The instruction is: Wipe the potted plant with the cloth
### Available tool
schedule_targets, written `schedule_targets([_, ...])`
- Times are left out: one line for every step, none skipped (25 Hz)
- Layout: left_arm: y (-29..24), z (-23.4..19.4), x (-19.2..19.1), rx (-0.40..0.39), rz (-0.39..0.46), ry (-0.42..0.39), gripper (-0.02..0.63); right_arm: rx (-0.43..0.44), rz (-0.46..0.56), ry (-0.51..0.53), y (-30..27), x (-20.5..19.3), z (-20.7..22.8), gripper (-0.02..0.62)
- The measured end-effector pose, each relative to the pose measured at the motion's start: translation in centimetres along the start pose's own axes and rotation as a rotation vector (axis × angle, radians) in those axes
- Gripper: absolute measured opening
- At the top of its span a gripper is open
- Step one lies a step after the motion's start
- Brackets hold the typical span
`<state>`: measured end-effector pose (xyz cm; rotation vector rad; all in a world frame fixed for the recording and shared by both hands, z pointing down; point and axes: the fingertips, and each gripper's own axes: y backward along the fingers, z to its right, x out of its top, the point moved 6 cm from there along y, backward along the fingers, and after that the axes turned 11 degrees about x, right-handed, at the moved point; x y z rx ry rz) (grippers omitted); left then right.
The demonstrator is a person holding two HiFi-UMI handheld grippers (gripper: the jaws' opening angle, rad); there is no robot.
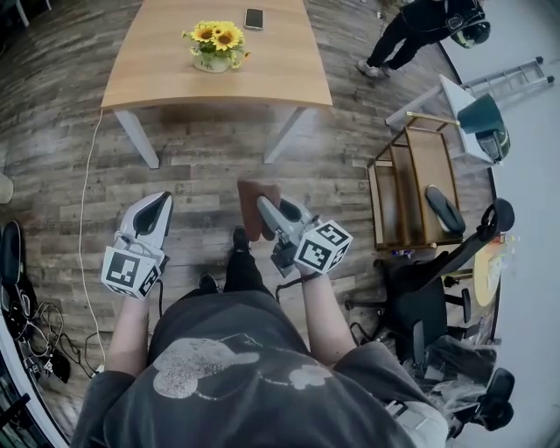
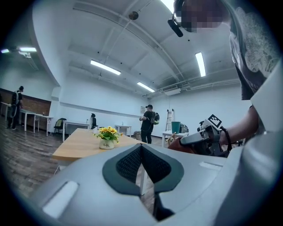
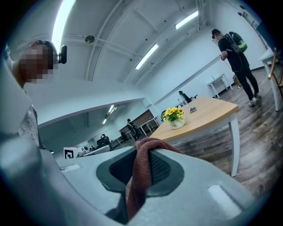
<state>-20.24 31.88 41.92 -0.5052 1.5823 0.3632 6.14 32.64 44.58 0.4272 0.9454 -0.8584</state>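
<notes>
The potted plant [image 1: 216,44], yellow sunflowers in a white pot, stands on the wooden table [image 1: 175,74] ahead of me; it also shows as the potted plant [image 2: 107,137] and the potted plant [image 3: 175,117]. My right gripper [image 1: 259,201] is shut on a reddish-brown cloth [image 1: 254,203], which hangs between its jaws as the cloth [image 3: 140,174]. My left gripper [image 1: 163,199] is shut with nothing in it, its pads [image 2: 152,165] pressed together. Both grippers are held level over the floor, well short of the table.
A phone [image 1: 254,18] lies on the table's far side. To the right stand a wooden cart [image 1: 411,188], office chairs [image 1: 429,297] and a ladder [image 1: 512,74]. A person [image 1: 420,31] stands beyond the table's right corner. Cables [image 1: 35,332] lie on the floor at left.
</notes>
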Motion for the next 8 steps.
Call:
schedule_targets([0.2,0.0,-0.1,-0.009,0.004,0.003,0.015,-0.001,-0.005,0.003,0.0,-0.1,-0.2,0.041])
schedule_targets([0.4,0.1,-0.1,-0.019,0.009,0.006,0.015,-0.001,-0.005,0.001,0.0,-0.3,-0.3,0.041])
schedule_targets([0.5,0.3,-0.1,-0.028,0.013,0.009,0.017,0.002,-0.003,-0.002,0.0,-0.3,-0.5,0.041])
schedule_targets([0.7,0.5,0.0,-0.034,0.014,0.013,0.017,0.005,0.0,-0.003,0.1,-0.3,-0.6,0.041])
schedule_targets([0.7,0.7,0.1,-0.037,0.015,0.015,0.017,0.007,0.0,-0.002,0.2,-0.3,-0.7,0.041])
schedule_targets([0.8,0.9,0.1,-0.036,0.015,0.016,0.017,0.007,-0.001,0.003,0.3,-0.3,-0.9,0.041])
schedule_targets([0.8,1.0,-0.1,-0.034,0.014,0.015,0.017,0.007,-0.004,0.009,0.4,-0.2,-1.0,0.041])
schedule_targets([0.8,1.1,-0.2,-0.03,0.014,0.013,0.017,0.006,-0.007,0.015,0.5,-0.1,-1.1,0.041])
